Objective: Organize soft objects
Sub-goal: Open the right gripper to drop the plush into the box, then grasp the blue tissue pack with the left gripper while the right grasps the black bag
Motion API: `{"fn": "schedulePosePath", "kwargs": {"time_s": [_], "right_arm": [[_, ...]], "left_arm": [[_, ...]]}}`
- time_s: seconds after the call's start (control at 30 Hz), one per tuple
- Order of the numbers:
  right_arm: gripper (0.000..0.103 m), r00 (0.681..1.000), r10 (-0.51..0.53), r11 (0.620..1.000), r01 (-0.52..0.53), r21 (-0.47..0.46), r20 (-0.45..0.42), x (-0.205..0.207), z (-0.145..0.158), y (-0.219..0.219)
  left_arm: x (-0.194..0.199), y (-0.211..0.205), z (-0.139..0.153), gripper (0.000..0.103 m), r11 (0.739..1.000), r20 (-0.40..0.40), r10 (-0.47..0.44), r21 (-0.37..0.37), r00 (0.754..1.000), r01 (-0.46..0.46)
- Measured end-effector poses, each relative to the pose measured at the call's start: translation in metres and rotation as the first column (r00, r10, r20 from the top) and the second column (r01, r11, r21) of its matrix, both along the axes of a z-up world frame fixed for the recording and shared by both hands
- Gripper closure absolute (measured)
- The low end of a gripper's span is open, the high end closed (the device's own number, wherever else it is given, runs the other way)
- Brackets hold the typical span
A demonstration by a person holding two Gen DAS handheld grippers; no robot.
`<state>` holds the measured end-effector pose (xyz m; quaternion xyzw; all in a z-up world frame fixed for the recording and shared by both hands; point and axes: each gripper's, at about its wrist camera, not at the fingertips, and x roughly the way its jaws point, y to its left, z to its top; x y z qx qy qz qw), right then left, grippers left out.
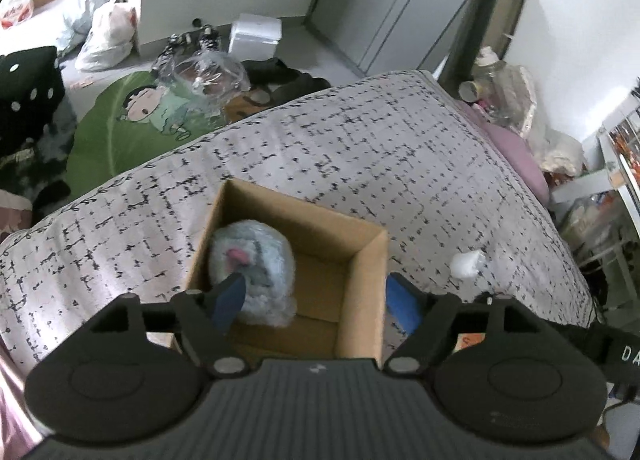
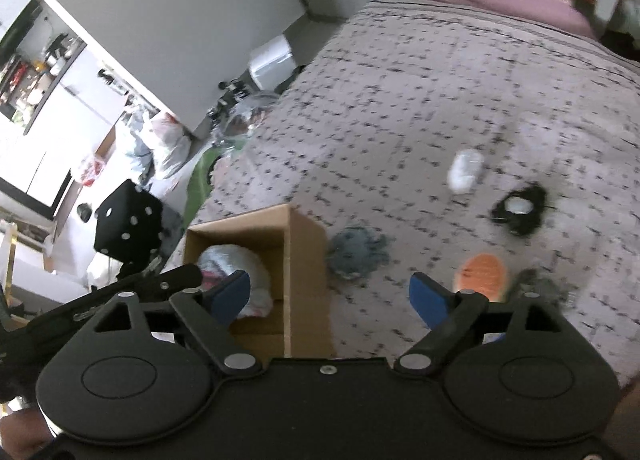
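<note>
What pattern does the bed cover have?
The bed cover is pale grey-pink with small black dashes forming a grid, clearest in the left wrist view.

The cardboard box (image 1: 362, 284) was half filled by a pale plush (image 1: 256, 268); its right half was left free, seemingly.

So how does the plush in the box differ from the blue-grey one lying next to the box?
The pale plush sits inside the cardboard box; the blue-grey plush lies on the bedspread just outside the box's wall. The pale one is whitish with a pink patch; the other is a duller blue-grey all over. The boxed one looks bulkier. Both are fluffy soft toys, and neither is held by a gripper.
</note>
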<state>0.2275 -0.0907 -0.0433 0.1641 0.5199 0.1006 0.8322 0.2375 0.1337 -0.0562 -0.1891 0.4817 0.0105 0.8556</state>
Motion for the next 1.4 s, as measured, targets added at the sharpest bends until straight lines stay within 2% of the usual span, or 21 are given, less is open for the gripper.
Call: {"fn": "schedulePosePath", "kwargs": {"time_s": [0.3, 0.4, 0.67, 1.13, 1.4], "right_arm": [[0.016, 0.993, -0.115, 0.993, 0.114, -0.033, -0.034, -0.016, -0.009, -0.060], [0.011, 0.989, -0.138, 0.990, 0.137, -0.044, -0.044, -0.020, -0.012, -0.075], [0.010, 0.981, -0.179, 0.983, 0.175, -0.050, -0.079, -0.024, -0.025, -0.107], [0.011, 0.973, -0.196, 0.980, 0.193, -0.040, -0.123, -0.025, -0.048, -0.144], [0.018, 0.970, -0.198, 0.980, 0.199, -0.005, -0.144, -0.025, -0.064, -0.159]], "left_arm": [[-0.007, -0.039, 0.002, 0.026, 0.998, -0.002, -0.059, 0.012, 0.998, 0.059], [-0.010, -0.054, 0.002, 0.026, 0.997, 0.000, -0.081, 0.020, 0.997, 0.081], [-0.014, -0.094, -0.002, 0.026, 0.991, -0.028, -0.134, 0.023, 0.991, 0.135], [-0.027, -0.158, -0.045, 0.026, 0.993, -0.181, -0.118, -0.001, 0.976, 0.119], [-0.028, -0.179, -0.065, 0.026, 0.998, -0.230, -0.057, 0.010, 0.972, 0.061]]}}
